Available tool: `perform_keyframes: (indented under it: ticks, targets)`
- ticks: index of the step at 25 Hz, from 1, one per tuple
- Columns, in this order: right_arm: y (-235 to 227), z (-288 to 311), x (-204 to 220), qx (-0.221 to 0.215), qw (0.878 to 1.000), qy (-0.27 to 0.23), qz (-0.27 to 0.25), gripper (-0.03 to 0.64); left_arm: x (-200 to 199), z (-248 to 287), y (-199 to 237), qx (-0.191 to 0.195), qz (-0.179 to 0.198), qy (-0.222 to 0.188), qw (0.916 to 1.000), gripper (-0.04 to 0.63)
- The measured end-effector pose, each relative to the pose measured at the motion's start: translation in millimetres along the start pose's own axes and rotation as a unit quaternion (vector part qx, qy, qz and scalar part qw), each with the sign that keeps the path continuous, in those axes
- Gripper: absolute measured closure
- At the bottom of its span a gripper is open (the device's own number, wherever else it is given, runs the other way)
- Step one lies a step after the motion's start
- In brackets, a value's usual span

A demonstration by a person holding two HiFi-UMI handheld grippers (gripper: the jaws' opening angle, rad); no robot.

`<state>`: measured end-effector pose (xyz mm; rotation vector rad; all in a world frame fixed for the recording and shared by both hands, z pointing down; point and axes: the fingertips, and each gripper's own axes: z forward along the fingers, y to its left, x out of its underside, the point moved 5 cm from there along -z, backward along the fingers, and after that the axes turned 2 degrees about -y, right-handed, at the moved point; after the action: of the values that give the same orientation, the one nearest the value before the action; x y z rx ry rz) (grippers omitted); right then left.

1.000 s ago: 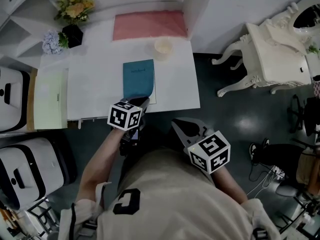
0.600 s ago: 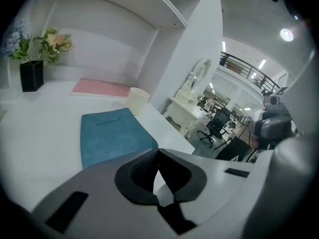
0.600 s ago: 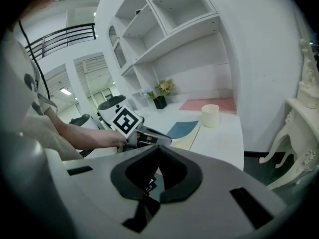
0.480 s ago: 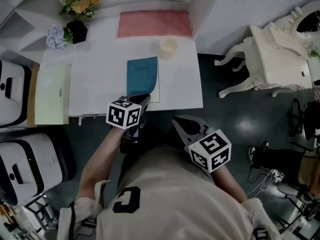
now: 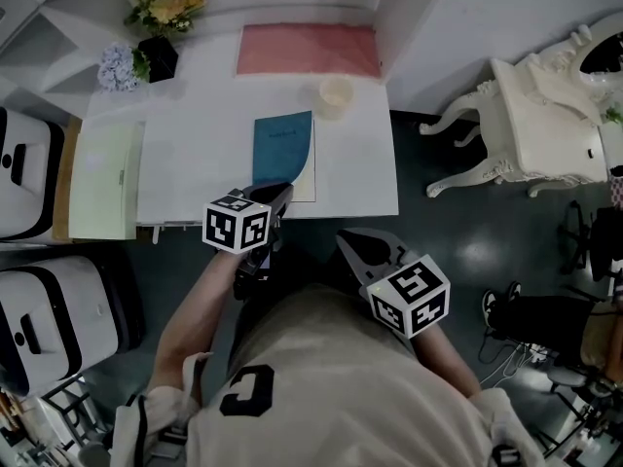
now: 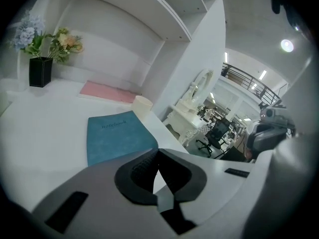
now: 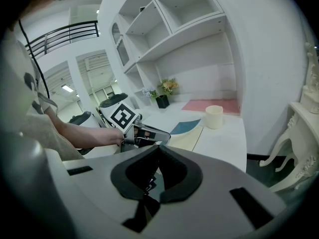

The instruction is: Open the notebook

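A teal notebook [image 5: 281, 147] lies on the white desk [image 5: 195, 163] near its front edge. Its near right corner is lifted, and a cream page [image 5: 308, 177] shows under the curved cover. My left gripper [image 5: 281, 193] is shut on that near corner of the cover. In the left gripper view the notebook [image 6: 116, 141] runs down into the closed jaws of the left gripper [image 6: 158, 154]. My right gripper [image 5: 352, 245] hangs off the desk's front right, shut and empty. The right gripper view has the right gripper [image 7: 158, 152], the notebook [image 7: 187, 126] and the cream page [image 7: 188, 138].
A cream cup [image 5: 336, 95] stands just behind the notebook. A pink mat [image 5: 308, 49] lies at the back, flowers in a black vase [image 5: 161, 27] at the back left, a pale green pad [image 5: 101, 178] at the left. An ornate white table [image 5: 540, 115] stands to the right.
The left gripper has risen a little with the cover's corner. The cover curls up more and more of the cream page shows. The right gripper has stayed put.
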<state>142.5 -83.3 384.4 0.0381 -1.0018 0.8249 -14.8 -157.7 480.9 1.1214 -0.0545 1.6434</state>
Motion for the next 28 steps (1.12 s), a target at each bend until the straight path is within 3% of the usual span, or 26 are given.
perform_keyframes:
  ticks: [11, 28]
  targets:
    - [3.1, 3.9, -2.3, -0.002, 1.0, 0.007, -0.008, 0.595, -6.1, -27.0, 12.2, 0.01, -0.073, -0.062, 0.9953, 0.581]
    - [9.0, 13.0, -7.7, -0.01, 1.0, 0.012, -0.02, 0.595, -6.7, -65.9, 36.5, -0.019, -0.131, -0.129, 0.9828, 0.581]
